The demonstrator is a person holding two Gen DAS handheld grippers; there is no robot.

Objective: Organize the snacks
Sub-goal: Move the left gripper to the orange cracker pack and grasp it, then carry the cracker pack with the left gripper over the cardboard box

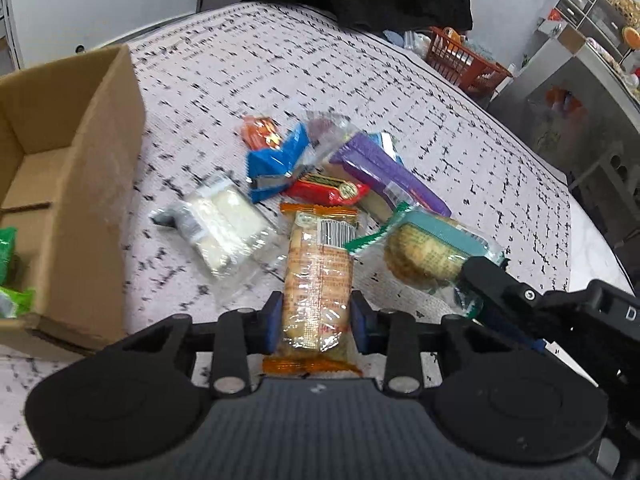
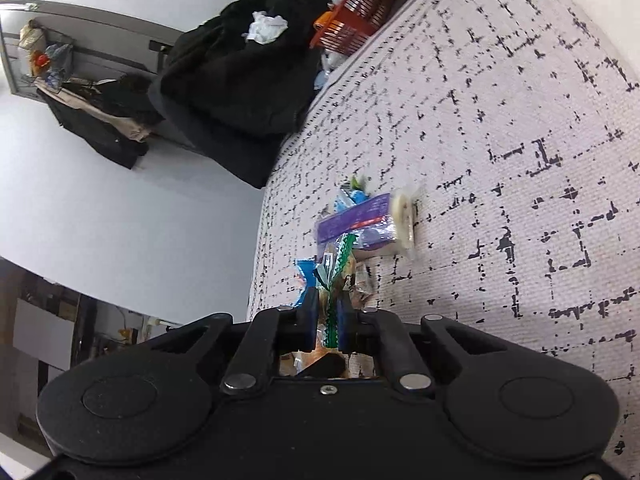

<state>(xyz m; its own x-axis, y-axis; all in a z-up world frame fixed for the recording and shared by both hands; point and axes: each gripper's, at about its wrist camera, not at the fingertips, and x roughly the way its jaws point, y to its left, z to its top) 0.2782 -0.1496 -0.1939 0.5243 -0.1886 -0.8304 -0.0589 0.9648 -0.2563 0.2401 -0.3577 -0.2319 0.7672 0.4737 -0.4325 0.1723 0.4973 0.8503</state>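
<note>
A patterned mattress, pale with broken black lines, fills both views. Its far edge is seen to run past a heap of black clothing and a red plastic basket. An open cardboard box stands at the left, its near corner close beside the left gripper; green packets are seen inside it. Between the box wall and the snack pile a bare strip of mattress is left, and more open surface is seen beyond the pile.

The pile is spread at the centre. A purple wafer pack lies over a red packet bearing a round gold emblem; the writing cannot be read. A blue wrapper and an orange-red one lie behind, and a clear pack of white cakes lies apart to the left.

An orange-ended biscuit pack is clenched between the blue pads of the left gripper, just above the mattress. A barcode is shown on its upper end; the red print below is too blurred to be read.

A green-edged biscuit pack is pinched at its crimped end by the right gripper, whose jaws are closed on the serrated seal. The two held packs lie just beside each other.
</note>
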